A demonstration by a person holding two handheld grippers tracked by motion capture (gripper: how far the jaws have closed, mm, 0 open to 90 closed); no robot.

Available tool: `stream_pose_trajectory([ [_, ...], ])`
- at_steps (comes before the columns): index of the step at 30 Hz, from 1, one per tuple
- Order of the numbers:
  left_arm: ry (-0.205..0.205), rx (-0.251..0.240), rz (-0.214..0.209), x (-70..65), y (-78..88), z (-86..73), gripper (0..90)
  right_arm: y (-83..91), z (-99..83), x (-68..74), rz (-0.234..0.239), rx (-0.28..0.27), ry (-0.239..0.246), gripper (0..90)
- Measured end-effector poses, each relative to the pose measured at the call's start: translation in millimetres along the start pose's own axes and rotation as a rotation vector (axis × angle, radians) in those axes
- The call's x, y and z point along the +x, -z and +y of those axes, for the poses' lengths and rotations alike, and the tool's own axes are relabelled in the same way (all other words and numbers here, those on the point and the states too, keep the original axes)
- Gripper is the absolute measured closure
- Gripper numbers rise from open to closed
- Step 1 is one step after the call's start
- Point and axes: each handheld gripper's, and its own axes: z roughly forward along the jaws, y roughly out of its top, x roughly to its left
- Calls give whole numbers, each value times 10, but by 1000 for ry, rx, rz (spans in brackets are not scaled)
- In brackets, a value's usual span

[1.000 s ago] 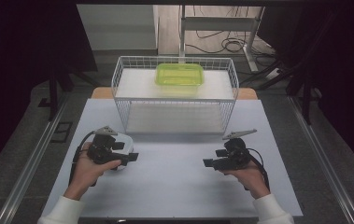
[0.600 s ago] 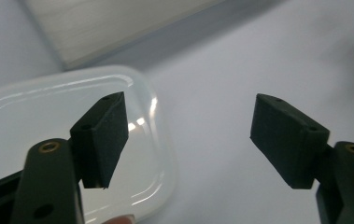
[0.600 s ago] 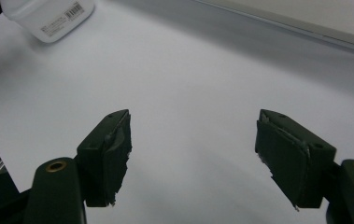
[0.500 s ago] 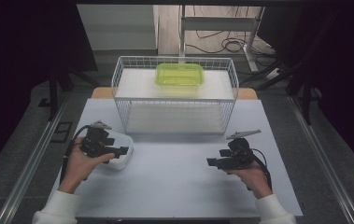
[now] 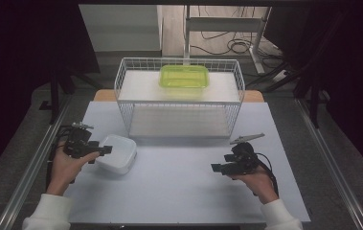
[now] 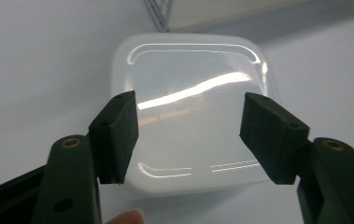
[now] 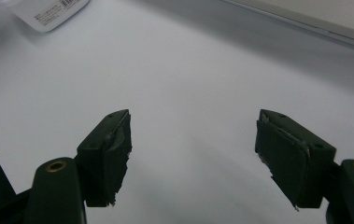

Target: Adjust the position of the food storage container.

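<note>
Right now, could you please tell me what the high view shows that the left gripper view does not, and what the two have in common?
High view alone: the wire basket holding a green container, the right gripper open over bare table, and both hands. Left gripper view alone: a close look at its fingers, which have just been closing, poised above the white container without pressing it, plus its glossy top. Both share the white container beside the left gripper and the table.

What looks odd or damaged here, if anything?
The right gripper has worn pads: their lining looks frayed and ragged at the edges. Otherwise the white container and green container in the wire basket sit square.
</note>
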Motion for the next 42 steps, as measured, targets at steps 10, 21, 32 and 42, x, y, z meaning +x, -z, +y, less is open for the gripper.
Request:
stream_pose_trajectory([
  [10, 39, 2, 52, 250, 42, -61, 592, -34, 16, 14, -8, 9, 4, 272],
  [21, 103, 31, 100, 551, -122, -132, 791, -7, -37, -18, -27, 8, -7, 272],
  [32, 95, 73, 74, 615, -271, -126, 896, 35, -89, -30, -41, 7, -10, 274],
  [42, 82, 93, 2, 524, -334, -111, 896, 22, -102, -34, -47, 18, -8, 281],
])
